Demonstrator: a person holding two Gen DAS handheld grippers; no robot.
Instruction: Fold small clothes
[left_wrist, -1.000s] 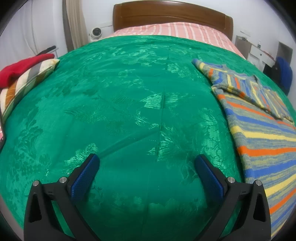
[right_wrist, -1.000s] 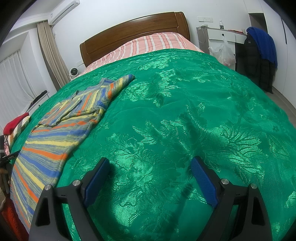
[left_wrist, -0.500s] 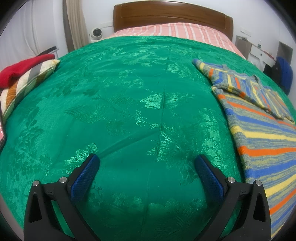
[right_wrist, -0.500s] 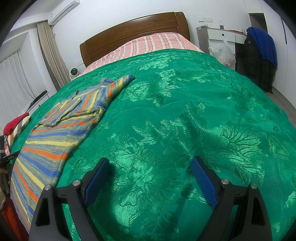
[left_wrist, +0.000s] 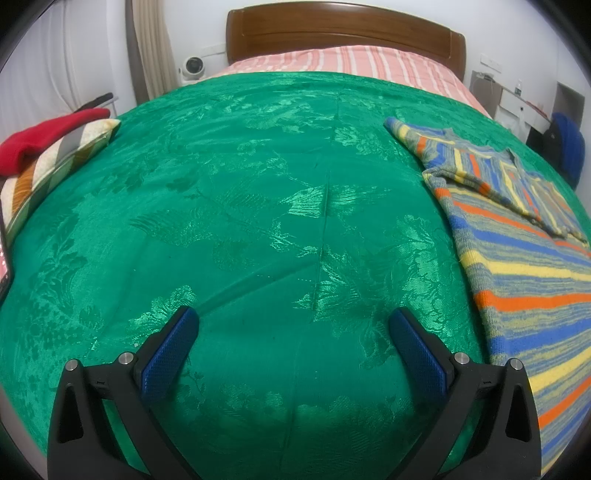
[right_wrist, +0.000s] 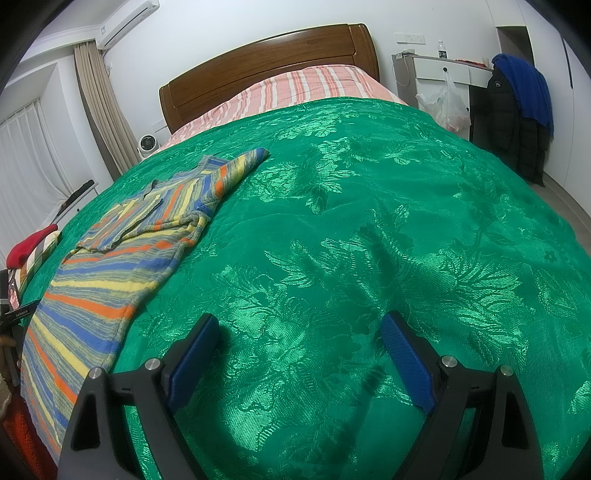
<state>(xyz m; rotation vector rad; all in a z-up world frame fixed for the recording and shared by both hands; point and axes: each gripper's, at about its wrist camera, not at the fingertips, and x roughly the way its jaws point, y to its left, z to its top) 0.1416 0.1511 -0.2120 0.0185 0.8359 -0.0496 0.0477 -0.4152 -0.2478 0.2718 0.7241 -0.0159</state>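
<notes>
A green brocade bedspread (left_wrist: 258, 229) covers the bed below a wooden headboard (right_wrist: 273, 66). The striped sweater (right_wrist: 110, 273) lies flat on the bedspread, one sleeve folded across its chest, the other pointing toward the headboard. Left gripper (left_wrist: 293, 325) and right gripper (right_wrist: 299, 328) hover over bare bedspread on either side of the sweater, jaws wide, holding nothing.
</notes>
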